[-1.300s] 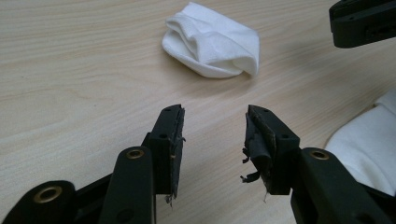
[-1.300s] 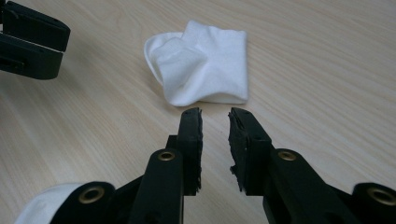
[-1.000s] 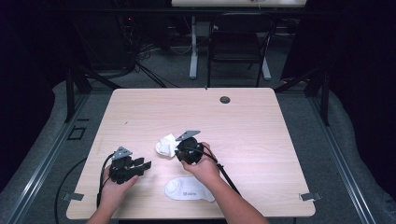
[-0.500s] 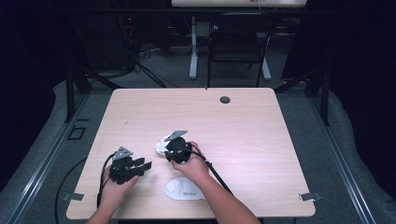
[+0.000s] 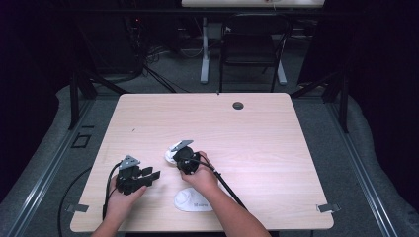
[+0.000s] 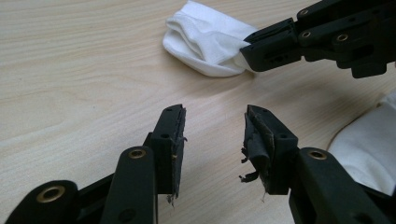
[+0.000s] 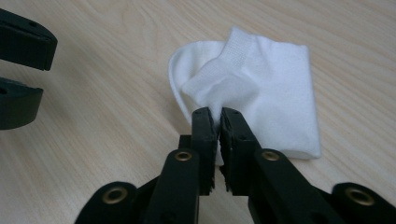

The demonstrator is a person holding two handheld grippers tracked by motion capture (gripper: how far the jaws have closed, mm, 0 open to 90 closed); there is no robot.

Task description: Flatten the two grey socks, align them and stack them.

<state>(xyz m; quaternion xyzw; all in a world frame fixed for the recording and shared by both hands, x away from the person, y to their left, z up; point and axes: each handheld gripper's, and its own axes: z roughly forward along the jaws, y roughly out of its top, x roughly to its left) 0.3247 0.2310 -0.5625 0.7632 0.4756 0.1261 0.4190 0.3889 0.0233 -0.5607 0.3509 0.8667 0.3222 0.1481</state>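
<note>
A folded white sock [image 5: 169, 157] [image 7: 273, 88] [image 6: 205, 42] lies on the wooden table [image 5: 257, 133], left of the middle. My right gripper [image 5: 176, 156] [image 7: 218, 115] [image 6: 247, 49] has just been closing and is now shut on the sock's near edge, which bunches up between the pads. A second white sock [image 5: 192, 201] [image 6: 369, 149] lies flat by the front edge, under the right wrist. My left gripper [image 5: 156, 174] [image 6: 215, 135] [image 7: 39, 72] rests low over bare wood to the left. It stands open with nothing between its worn pads [image 6: 258, 140].
A small dark grommet [image 5: 238, 105] sits in the table near its far edge. A chair [image 5: 252, 44] and table legs stand on the floor beyond. Cables trail from both grippers toward the front edge.
The right gripper moved left and down onto the folded sock and closed on its edge. The left gripper stayed put and open.
</note>
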